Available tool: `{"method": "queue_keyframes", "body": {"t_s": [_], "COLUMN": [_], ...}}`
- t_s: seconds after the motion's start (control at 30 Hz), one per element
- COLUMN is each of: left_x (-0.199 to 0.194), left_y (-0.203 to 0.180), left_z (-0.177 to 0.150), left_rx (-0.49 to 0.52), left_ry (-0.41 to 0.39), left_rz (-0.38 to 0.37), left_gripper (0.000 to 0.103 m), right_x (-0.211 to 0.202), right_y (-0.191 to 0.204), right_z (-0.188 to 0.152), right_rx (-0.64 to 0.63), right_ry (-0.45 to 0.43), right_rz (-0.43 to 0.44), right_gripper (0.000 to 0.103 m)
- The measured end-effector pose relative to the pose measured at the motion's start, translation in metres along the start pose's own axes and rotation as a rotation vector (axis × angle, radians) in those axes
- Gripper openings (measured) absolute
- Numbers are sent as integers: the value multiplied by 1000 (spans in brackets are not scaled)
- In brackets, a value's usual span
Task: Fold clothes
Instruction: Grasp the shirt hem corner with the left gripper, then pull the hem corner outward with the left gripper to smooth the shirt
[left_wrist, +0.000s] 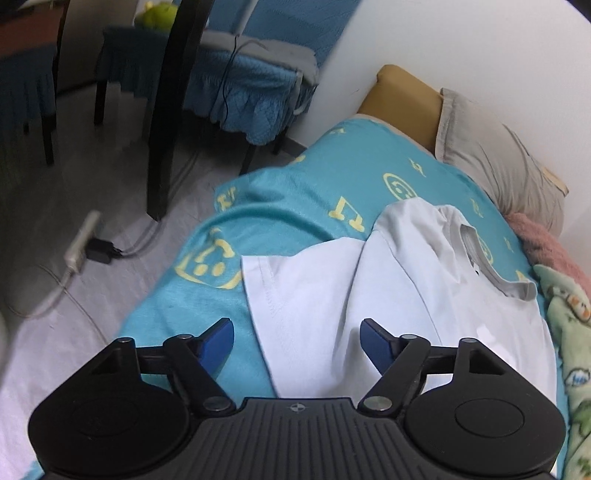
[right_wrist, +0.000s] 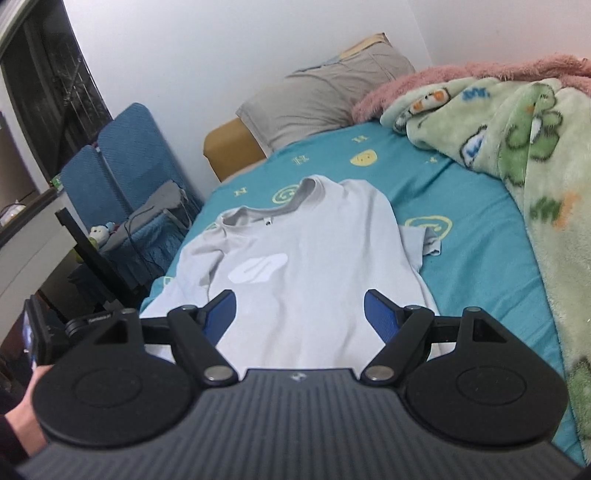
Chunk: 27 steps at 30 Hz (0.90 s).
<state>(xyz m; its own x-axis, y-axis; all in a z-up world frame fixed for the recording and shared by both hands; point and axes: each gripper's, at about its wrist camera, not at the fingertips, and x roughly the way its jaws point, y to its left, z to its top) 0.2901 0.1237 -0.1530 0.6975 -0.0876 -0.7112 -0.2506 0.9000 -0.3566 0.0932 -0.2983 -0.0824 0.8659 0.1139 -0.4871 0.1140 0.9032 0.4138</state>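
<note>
A pale grey T-shirt (right_wrist: 306, 266) with a grey collar and a white chest logo lies spread on the teal bed sheet (right_wrist: 480, 266), collar toward the pillow. Its left sleeve is folded in over the body; the right sleeve (right_wrist: 421, 240) sticks out. My right gripper (right_wrist: 300, 314) is open and empty above the shirt's lower part. In the left wrist view the shirt (left_wrist: 388, 288) lies ahead. My left gripper (left_wrist: 297, 338) is open and empty, just above the shirt's left side edge.
A grey pillow (right_wrist: 325, 96) and a tan headboard cushion (right_wrist: 229, 151) lie at the bed's head. A green and pink fleece blanket (right_wrist: 528, 155) is heaped along the right. Blue-covered chairs (left_wrist: 251, 92), a dark table leg (left_wrist: 166, 129) and a power strip (left_wrist: 81, 240) are on the floor left of the bed.
</note>
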Motion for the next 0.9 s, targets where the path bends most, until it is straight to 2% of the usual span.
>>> {"method": "queue_keyframes", "body": {"t_s": [0.1,0.13,0.2,0.23,0.27,0.37,0.5,0.6,0.67,0.73,0.8,0.9], "left_x": [15,19,24,26,27,25,19,27,41,61,74,76], "left_y": [-4,-8,-12,-13,-15,-27,-55,-76,-85,-84,-77,-72], "left_z": [0,1,6,9,13,36,87,131,153,166,168,152], "left_rx": [30,58,88,94,102,185,347,389,377,351,331,371], "left_ry": [-25,-27,-27,-22,-21,-75,-208,-299,-351,-332,-277,-231], "left_rz": [-3,1,6,-3,-9,9,70,200,321,391,376,352], "left_gripper": [66,58,36,19,7,5,4,4,4,5,9,36], "right_x": [7,9,13,14,16,18,25,33,40,48,54,60], "right_y": [-3,-3,-3,-3,-2,-1,-1,-1,-2,-4,-5,-7], "right_z": [-4,-5,-6,-5,-5,-5,-5,-6,-8,-9,-12,-13], "right_rx": [-7,-7,-8,-12,-17,-31,-47,-63,-79,-90,-97,-115], "right_ry": [23,31,41,43,44,41,42,43,47,59,67,66], "right_rz": [-7,-8,-10,-13,-16,-22,-36,-50,-60,-68,-70,-76], "right_gripper": [78,78,78,78,78,78,78,78,78,78,78,78]}}
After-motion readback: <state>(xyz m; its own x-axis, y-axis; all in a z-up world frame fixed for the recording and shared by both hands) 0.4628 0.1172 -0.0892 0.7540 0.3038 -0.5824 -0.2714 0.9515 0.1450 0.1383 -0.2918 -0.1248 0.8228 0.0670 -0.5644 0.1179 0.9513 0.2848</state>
